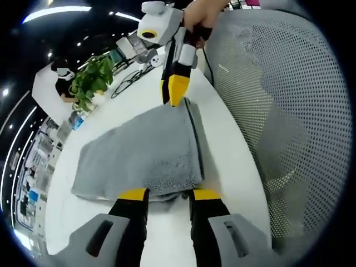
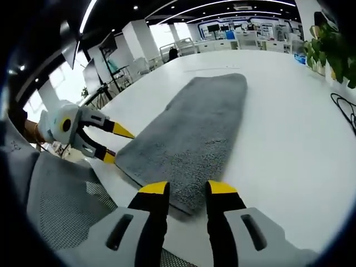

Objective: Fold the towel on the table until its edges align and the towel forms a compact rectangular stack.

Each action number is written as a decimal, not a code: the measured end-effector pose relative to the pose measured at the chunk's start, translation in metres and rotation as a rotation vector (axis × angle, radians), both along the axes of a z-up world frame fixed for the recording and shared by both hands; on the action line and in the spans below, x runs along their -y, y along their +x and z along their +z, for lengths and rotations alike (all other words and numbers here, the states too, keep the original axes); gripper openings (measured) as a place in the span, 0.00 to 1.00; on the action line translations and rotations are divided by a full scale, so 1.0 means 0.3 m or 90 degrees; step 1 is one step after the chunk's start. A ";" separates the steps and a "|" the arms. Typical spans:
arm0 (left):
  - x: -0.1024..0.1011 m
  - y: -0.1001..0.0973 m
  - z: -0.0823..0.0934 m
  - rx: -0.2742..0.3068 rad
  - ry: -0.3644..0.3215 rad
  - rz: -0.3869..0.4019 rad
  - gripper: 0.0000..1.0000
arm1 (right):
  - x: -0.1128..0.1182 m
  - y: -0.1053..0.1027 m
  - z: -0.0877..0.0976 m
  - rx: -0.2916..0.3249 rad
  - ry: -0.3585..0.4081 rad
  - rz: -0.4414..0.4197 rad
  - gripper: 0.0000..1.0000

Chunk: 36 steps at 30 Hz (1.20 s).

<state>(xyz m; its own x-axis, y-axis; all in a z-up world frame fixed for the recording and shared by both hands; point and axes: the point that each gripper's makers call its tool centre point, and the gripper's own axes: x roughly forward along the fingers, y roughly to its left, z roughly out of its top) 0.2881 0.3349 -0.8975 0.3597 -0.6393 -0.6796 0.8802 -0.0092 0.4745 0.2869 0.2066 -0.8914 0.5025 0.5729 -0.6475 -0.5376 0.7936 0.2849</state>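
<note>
A grey towel (image 1: 144, 153) lies flat on the white table (image 1: 105, 222) as a long rectangle, with a layered edge along the side nearest the chair. My left gripper (image 1: 170, 196) is open at one short end, its yellow tips on either side of that edge. In the right gripper view the towel (image 2: 194, 125) stretches away from my right gripper (image 2: 187, 189), which is open with the other short end between its tips. The left gripper (image 2: 115, 144) stands spread at the towel's far corner there. The right gripper (image 1: 176, 92), held by a hand (image 1: 201, 15), touches the far end.
A grey mesh chair (image 1: 278, 117) presses against the table's edge beside the towel, also seen as mesh chair (image 2: 55, 194). A potted plant (image 1: 92, 78) and black cables (image 1: 130, 80) sit at the far side, shown too as plant (image 2: 334, 44) and cable (image 2: 345, 108). A person (image 1: 62, 78) sits beyond.
</note>
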 end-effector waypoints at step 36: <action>0.003 0.033 -0.035 -0.457 -0.232 0.280 0.05 | -0.078 -0.094 0.024 0.085 -0.119 0.232 0.25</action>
